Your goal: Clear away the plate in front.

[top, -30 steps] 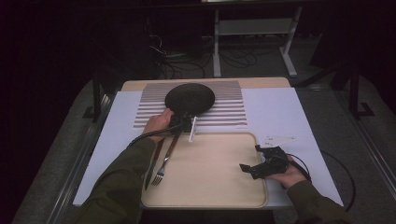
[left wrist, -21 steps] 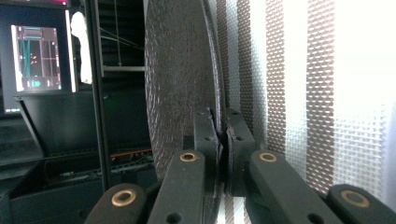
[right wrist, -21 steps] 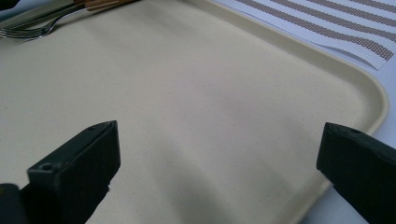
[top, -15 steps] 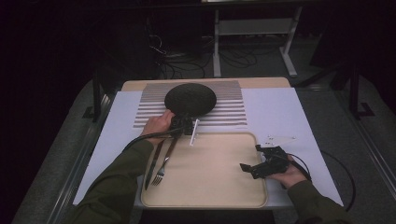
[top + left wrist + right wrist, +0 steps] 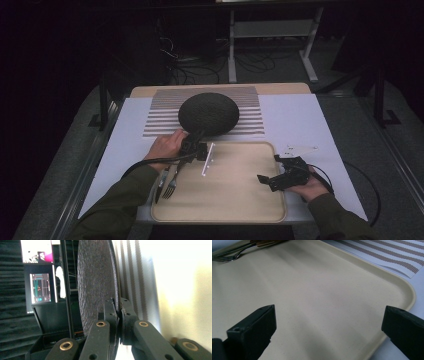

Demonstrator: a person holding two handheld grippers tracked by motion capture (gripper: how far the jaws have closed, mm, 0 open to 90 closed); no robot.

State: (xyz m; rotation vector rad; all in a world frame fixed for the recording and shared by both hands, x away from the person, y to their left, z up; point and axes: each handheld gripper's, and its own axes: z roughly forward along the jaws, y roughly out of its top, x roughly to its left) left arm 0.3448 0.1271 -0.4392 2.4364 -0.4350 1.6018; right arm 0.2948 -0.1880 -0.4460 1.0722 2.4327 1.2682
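one dark round mat (image 5: 208, 114) is the thing in hand. it sits over the striped placemat (image 5: 155, 125) toward the far edge of the surface (image 5: 295, 120), its near rim overhanging toward the tray (image 5: 240, 200). the left claw (image 5: 192, 145) is pinched closed on that near rim; in the left gripper view the jaws meet on the thin edge of the mat (image 5: 97, 290), with the textured face rising to one side.

it looks thin, woven and light, probably somewhat flexible, so a single rim grip may let the far side sag or drag. the rough texture should resist slipping. the rim is the only sensible place to take it, and a second hold on the opposite rim would steady it.

the right claw (image 5: 272, 179) hovers over the tray's right part, jaws spread wide with nothing between them; the right gripper view shows bare tray (image 5: 317, 302) under it.

the tray's middle is open. a fork (image 5: 172, 185) and a knife (image 5: 161, 182) lie along its left edge, so the mat should clear them. the raised tray lip could catch a dragged edge.
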